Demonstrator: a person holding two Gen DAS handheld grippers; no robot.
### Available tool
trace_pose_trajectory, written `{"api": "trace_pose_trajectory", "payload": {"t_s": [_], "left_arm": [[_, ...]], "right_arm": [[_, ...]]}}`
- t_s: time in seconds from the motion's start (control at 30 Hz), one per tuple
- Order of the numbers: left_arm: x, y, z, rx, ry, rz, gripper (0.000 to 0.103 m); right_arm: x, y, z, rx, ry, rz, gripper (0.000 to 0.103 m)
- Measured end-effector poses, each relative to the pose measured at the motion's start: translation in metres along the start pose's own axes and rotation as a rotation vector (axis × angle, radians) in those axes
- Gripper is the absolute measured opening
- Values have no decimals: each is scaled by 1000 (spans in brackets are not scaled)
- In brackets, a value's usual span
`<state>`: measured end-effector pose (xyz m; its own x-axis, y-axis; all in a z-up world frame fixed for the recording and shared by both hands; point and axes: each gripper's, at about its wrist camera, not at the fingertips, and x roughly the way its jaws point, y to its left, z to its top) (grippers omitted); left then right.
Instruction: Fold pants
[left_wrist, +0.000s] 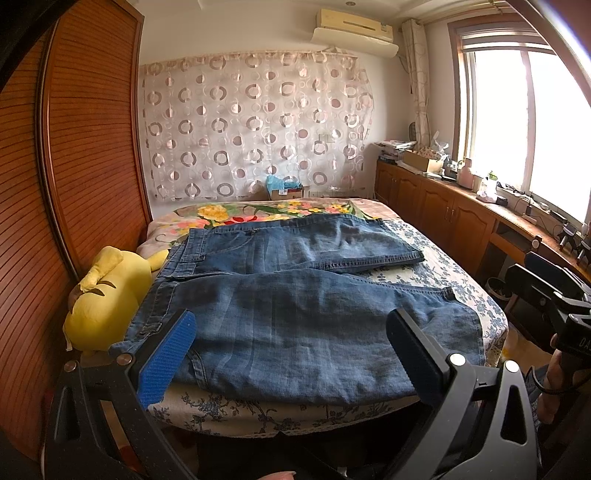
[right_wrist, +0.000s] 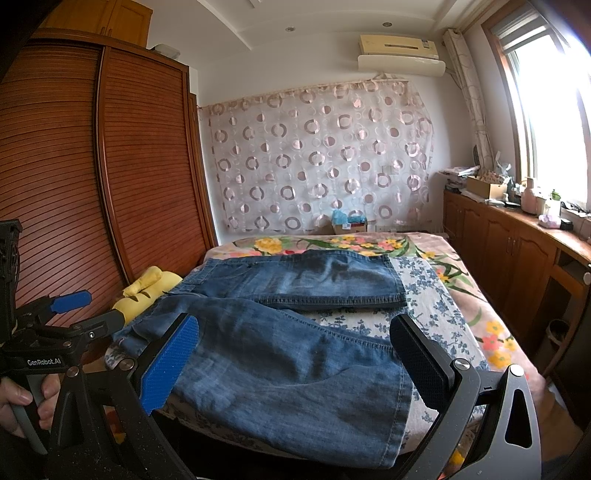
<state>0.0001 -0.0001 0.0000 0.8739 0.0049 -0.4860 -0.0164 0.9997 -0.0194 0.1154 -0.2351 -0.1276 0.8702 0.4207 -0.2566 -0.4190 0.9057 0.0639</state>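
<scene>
The near leg hem of the blue denim pants (right_wrist: 288, 373) drops over the edge of the floral-sheeted bed (right_wrist: 436, 306), out of sight. Beside the bed, the yellow plush toy (left_wrist: 99, 306) is partly hidden beneath the waistband. Small items along the wooden counter (left_wrist: 517, 218) are too small to identify.

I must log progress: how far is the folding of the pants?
Done: the jeans lie spread flat on the bed, legs apart, no fold visible. In hand: nothing; left gripper and right gripper hover open over them. Left: every fold.
</scene>
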Motion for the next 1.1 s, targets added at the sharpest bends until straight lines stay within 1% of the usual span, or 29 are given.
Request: {"api": "trace_pose_trajectory", "payload": {"t_s": [1.1], "left_arm": [[0, 0, 0, 0, -7, 1, 103]], "right_arm": [[-3, 0, 2, 2, 4, -1, 103]]}}
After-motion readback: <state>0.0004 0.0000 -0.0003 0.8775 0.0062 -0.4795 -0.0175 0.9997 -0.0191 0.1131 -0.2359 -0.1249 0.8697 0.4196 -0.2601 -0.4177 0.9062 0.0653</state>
